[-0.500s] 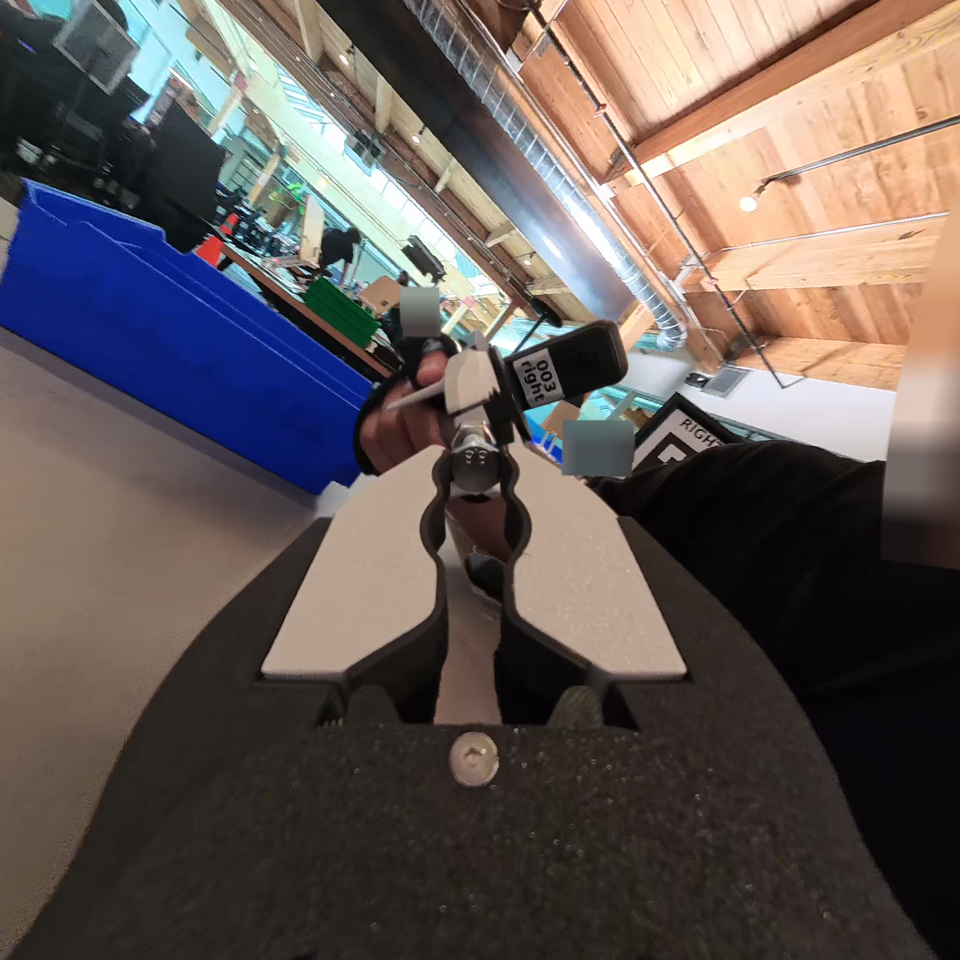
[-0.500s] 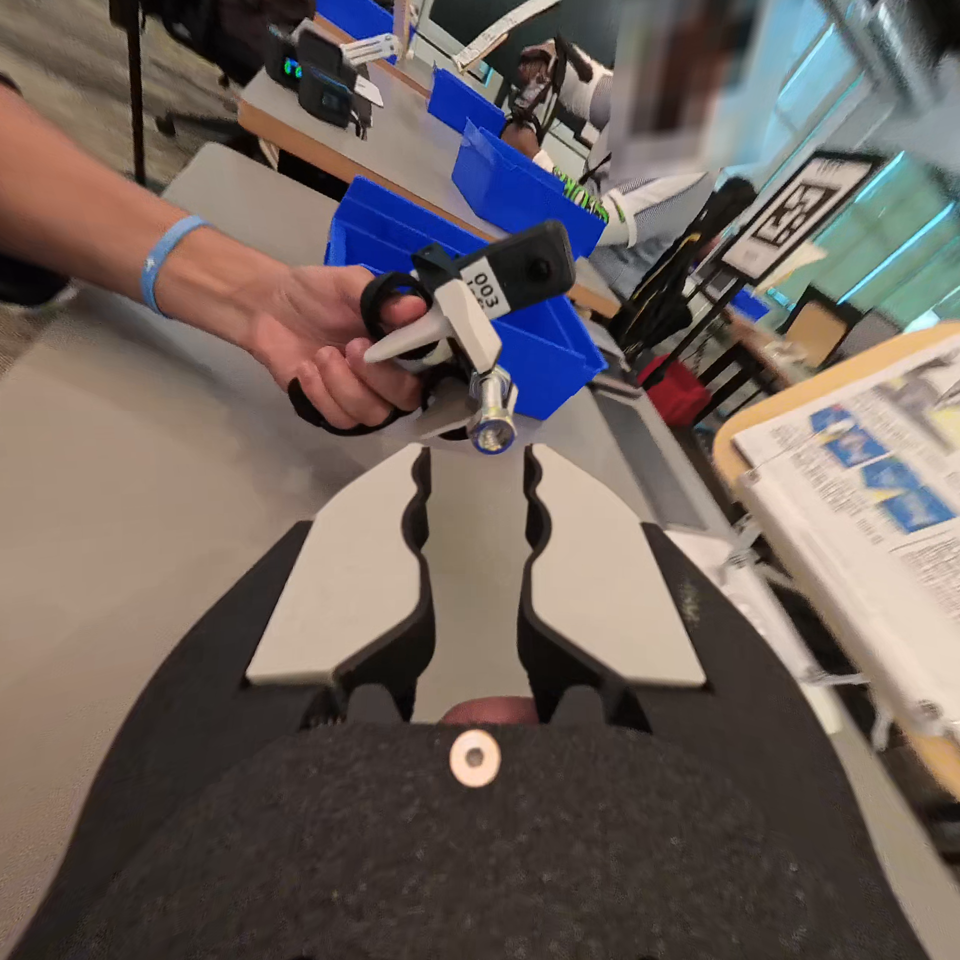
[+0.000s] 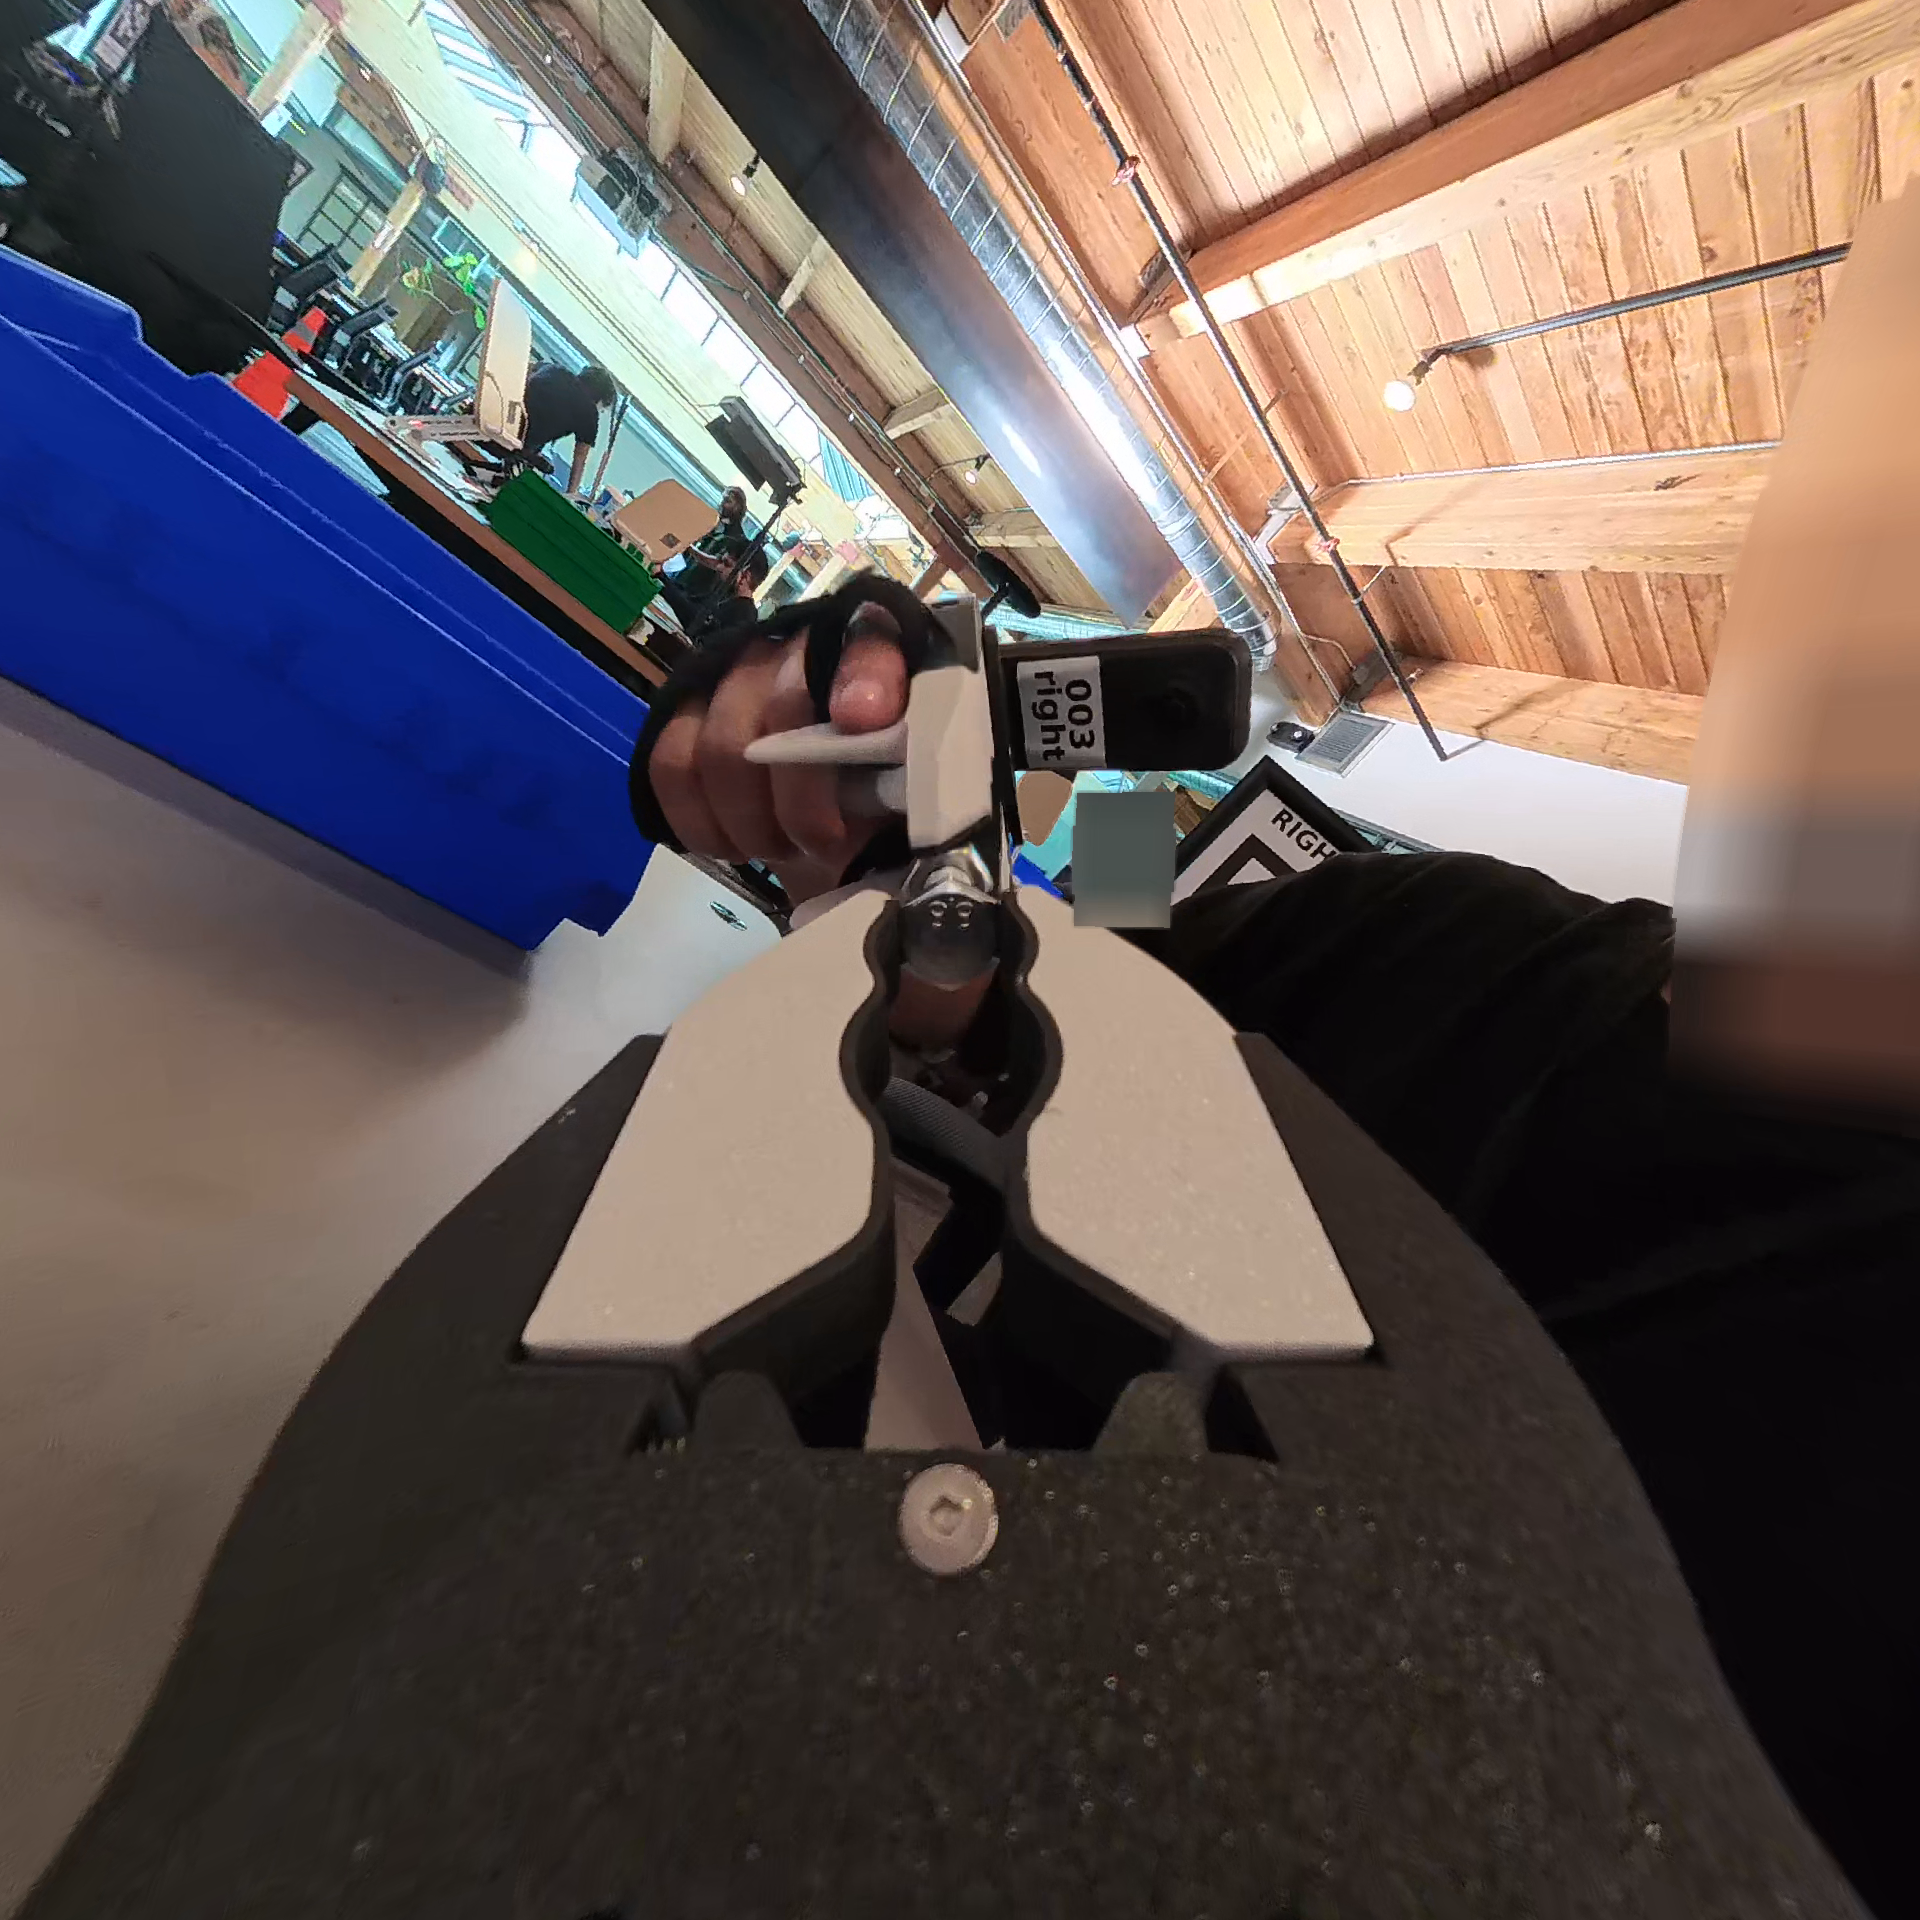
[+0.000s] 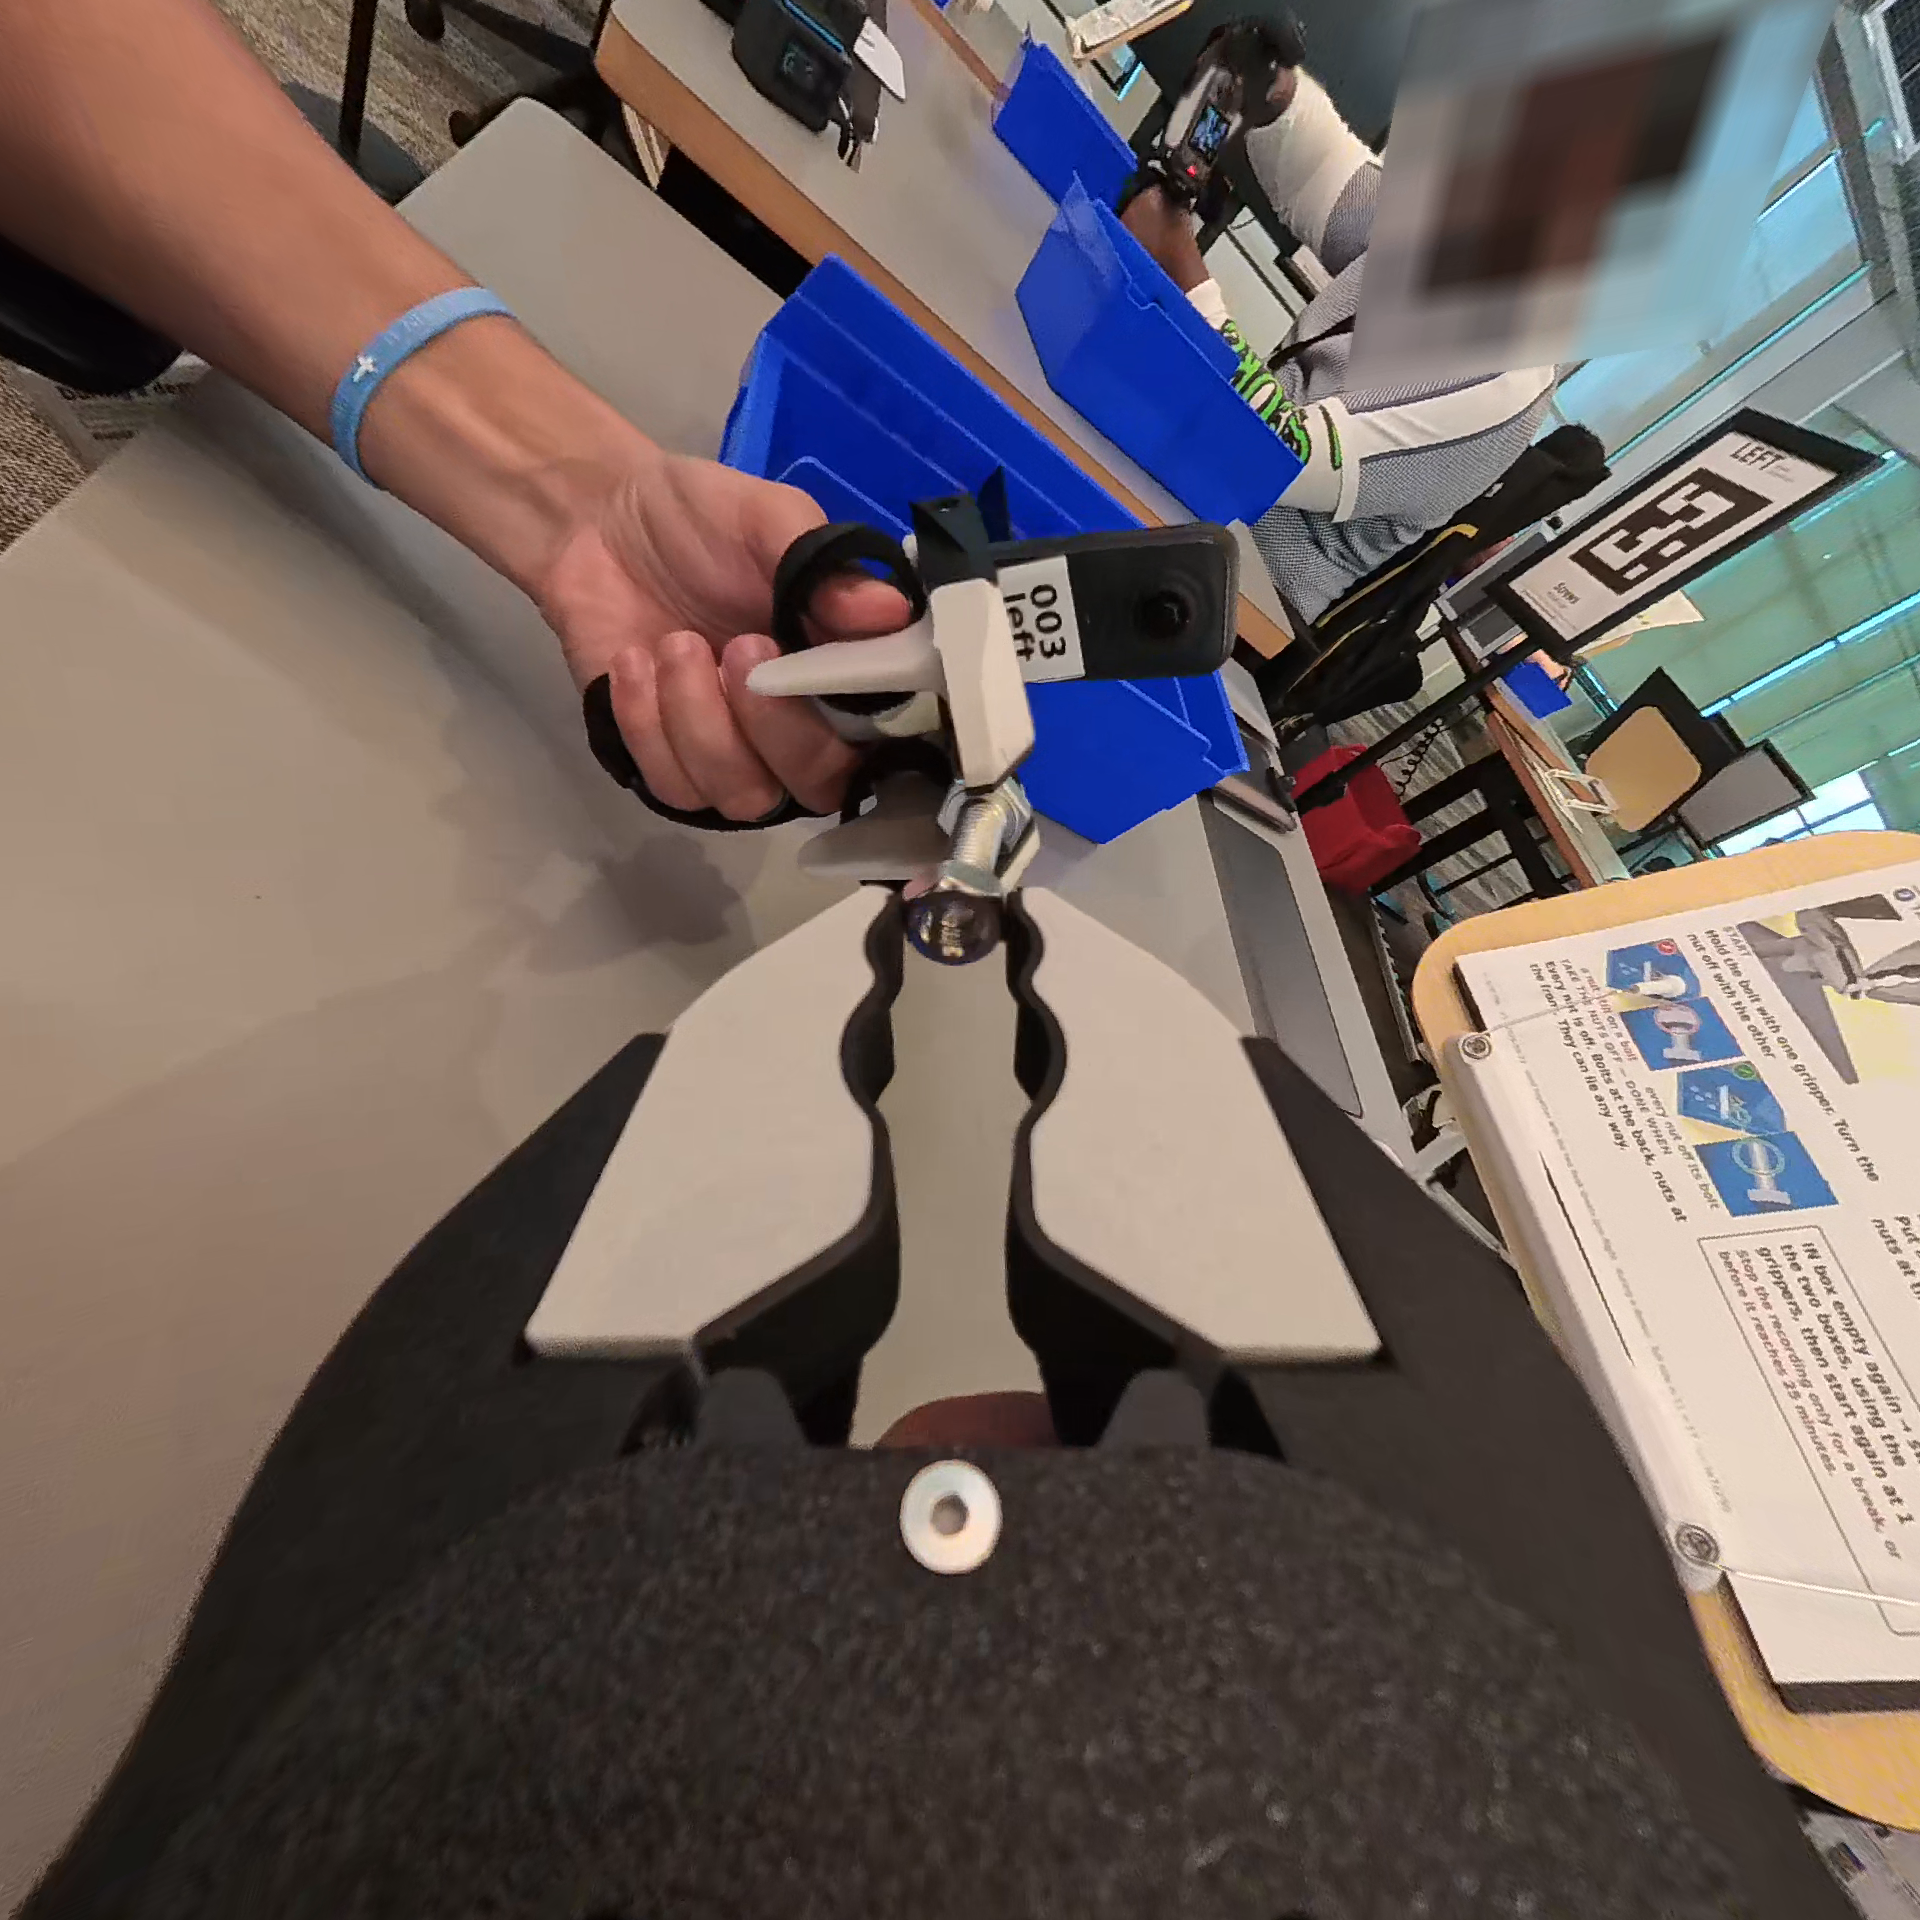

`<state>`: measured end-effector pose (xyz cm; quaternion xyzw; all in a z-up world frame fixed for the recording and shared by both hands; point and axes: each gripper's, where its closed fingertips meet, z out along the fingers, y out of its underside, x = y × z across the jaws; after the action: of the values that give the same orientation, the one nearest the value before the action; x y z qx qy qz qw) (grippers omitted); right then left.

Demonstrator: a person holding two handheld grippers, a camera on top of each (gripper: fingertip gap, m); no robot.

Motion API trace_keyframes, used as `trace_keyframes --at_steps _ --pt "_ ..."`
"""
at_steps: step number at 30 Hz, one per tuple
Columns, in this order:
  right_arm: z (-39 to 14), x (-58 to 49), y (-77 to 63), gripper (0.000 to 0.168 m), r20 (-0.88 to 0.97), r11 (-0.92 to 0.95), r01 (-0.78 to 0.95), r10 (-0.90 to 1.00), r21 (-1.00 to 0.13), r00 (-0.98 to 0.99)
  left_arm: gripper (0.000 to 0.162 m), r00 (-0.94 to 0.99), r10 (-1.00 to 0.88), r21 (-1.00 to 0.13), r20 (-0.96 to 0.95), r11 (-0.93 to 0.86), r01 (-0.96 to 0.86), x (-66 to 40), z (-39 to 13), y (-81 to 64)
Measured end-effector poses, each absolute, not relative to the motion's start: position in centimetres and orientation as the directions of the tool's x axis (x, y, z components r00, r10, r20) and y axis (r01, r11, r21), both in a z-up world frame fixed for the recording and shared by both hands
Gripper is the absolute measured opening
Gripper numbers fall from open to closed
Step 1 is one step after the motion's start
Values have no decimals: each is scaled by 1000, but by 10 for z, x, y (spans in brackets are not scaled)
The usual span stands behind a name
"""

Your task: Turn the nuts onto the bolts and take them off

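Observation:
A silver bolt (image 3: 948, 928) sits end-on in the tip notch of my left gripper (image 3: 951, 935), which is shut on its head end. In the right wrist view the left gripper (image 4: 935, 831) holds the threaded bolt (image 4: 977, 826) in the air above the grey table (image 4: 260, 831). The nut (image 4: 948, 925) at the bolt's near end sits between the tips of my right gripper (image 4: 951, 925). Its fingers are closed against the nut. A hand holds each gripper.
A blue bin (image 4: 904, 436) stands just behind the grippers and shows in the left wrist view (image 3: 260, 644) too. A second blue bin (image 4: 1132, 353) is on the farther table. A printed instruction sheet (image 4: 1714, 1195) lies on a wooden board at the right. A dark sleeve (image 3: 1455, 1039) is at the right. Both grippers' tips are close together, under 4 cm apart.
My right gripper has moved forward onto the bolt's end and its fingers have narrowed around the nut. The left gripper still holds the bolt and has tilted a little.

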<state>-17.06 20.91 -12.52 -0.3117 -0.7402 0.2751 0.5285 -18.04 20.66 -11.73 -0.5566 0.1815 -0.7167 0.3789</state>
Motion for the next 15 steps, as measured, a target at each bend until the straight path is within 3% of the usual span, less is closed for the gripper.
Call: trace_keyframes --at_steps 6,12,15 --pt "-126 -173 214 18 647 674 183 739 -716 -191 17 -75 -738 -672 670 -647 360 -183 -116 211" --pt "-133 -175 227 18 876 861 239 476 -449 -70 17 -89 -668 -589 739 -704 397 -185 -125 221" --pt "-137 -176 230 18 851 835 252 520 -489 -76 17 -76 -662 -585 746 -705 400 -186 -129 224"
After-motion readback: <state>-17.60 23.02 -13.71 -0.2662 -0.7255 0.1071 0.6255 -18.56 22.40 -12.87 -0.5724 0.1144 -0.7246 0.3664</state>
